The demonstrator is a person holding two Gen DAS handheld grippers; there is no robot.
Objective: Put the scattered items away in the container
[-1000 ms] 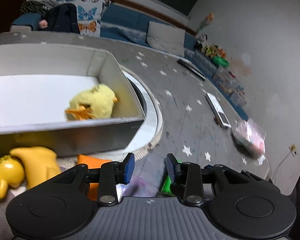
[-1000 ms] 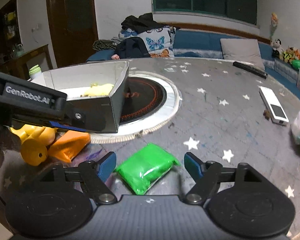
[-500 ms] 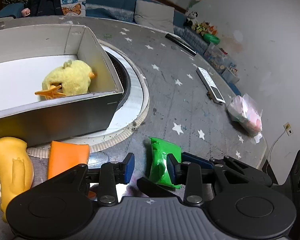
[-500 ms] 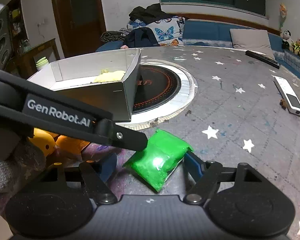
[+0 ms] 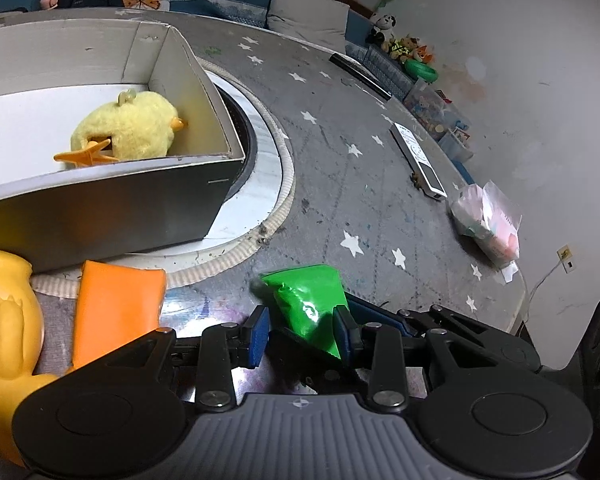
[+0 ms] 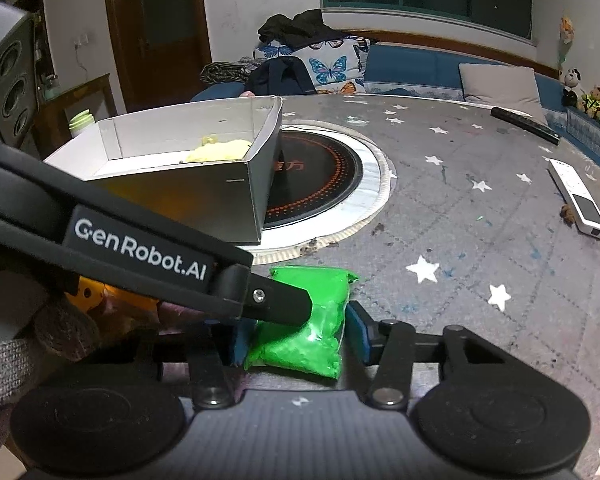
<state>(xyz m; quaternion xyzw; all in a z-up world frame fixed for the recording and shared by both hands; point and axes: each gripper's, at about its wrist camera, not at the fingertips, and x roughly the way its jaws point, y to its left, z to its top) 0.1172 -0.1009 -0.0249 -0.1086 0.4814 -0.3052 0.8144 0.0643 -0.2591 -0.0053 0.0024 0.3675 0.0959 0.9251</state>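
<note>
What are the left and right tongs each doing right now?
Left tongs: open, gripping nothing.
Right tongs: just closing, pads pressed on the bright green soft plastic pouch.

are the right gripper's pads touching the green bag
Touching. In the right wrist view the right gripper has just been closing, and both blue pads press the sides of the green bag, which bulges between them.
</note>
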